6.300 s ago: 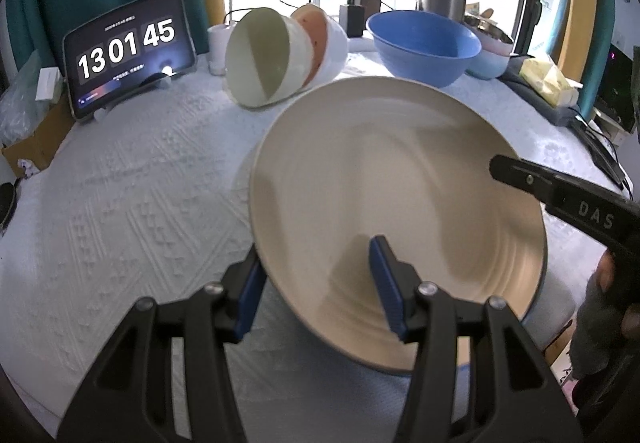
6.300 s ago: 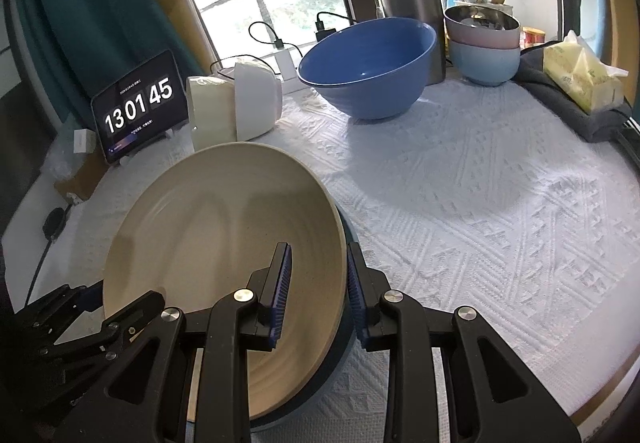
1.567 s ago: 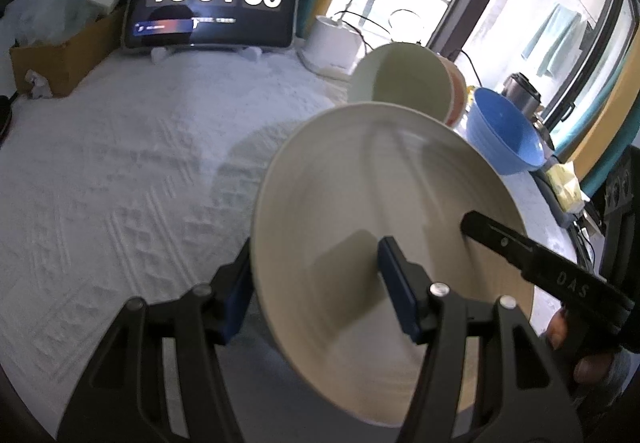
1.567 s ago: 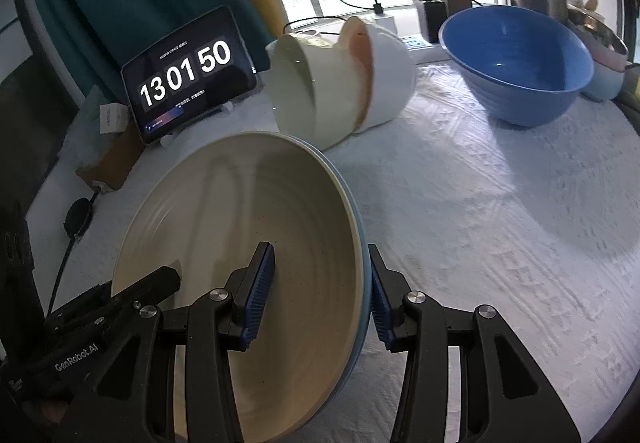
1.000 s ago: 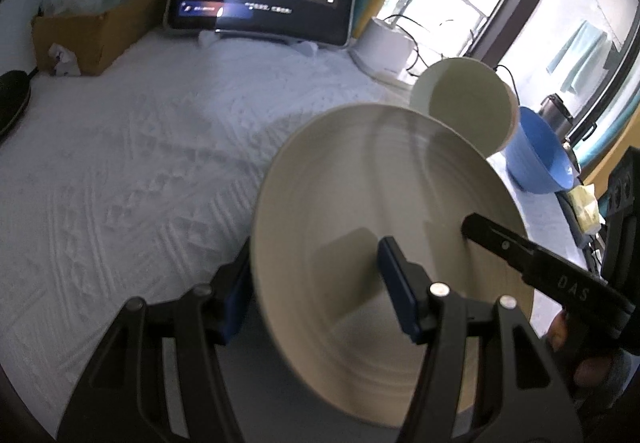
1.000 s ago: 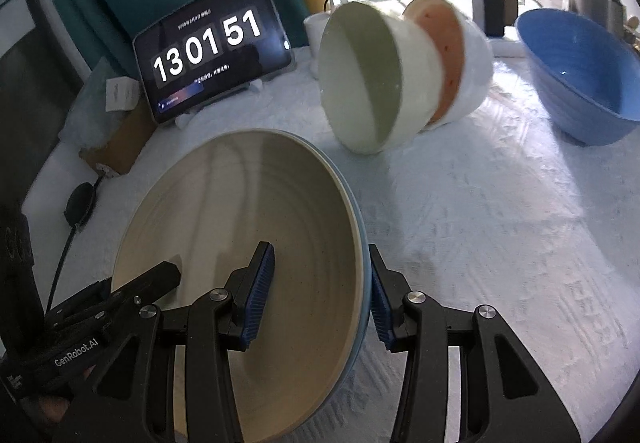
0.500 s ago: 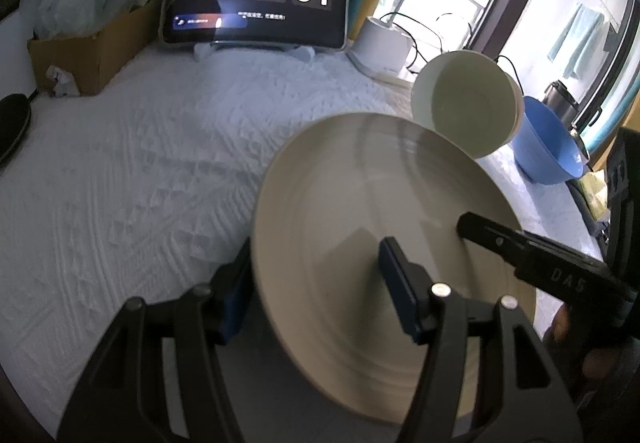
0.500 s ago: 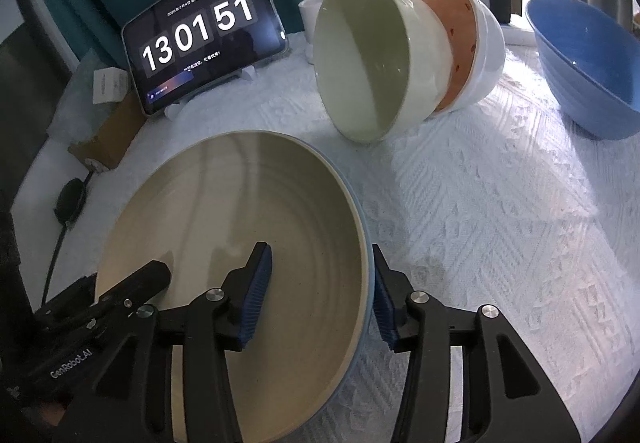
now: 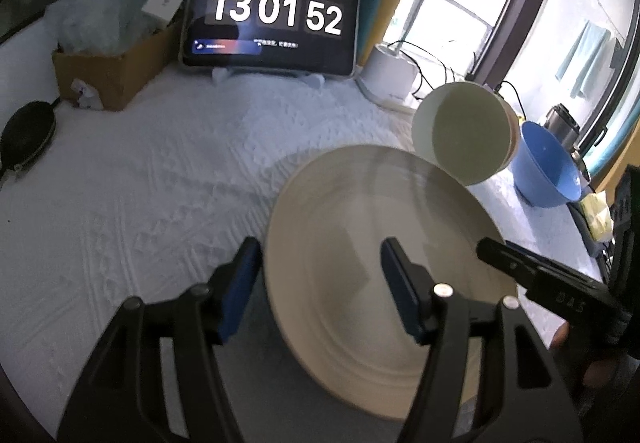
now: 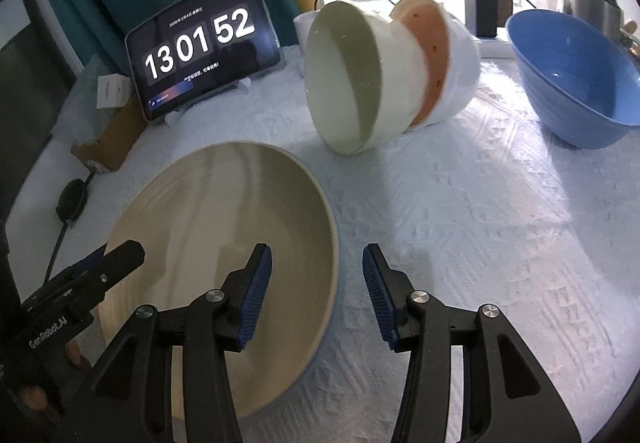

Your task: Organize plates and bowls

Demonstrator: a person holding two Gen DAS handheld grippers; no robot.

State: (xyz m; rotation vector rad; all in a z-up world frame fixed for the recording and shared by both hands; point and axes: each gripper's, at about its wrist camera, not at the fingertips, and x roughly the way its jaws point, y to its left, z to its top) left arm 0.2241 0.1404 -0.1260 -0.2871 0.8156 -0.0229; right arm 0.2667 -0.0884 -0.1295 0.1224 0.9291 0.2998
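Currently straddling large round beige ceramic plate (image 9: 384,243) rim w/ both left gripper (image 9: 320,287) and right gripper (image 10: 316,279), fingers spread, not pinching.

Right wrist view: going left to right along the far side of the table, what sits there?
Tablet clock → green-lined bowl → orange-lined bowl → black charger → blue bowl.

The plate (image 10: 224,243) lies on the tablecloth (image 10: 460,243). Behind it to the right, two nested bowls (image 10: 384,79) lie tipped on their sides; further right sits a mixing bowl (image 10: 572,79). Behind the plate to the left stands the tablet clock (image 10: 200,43).
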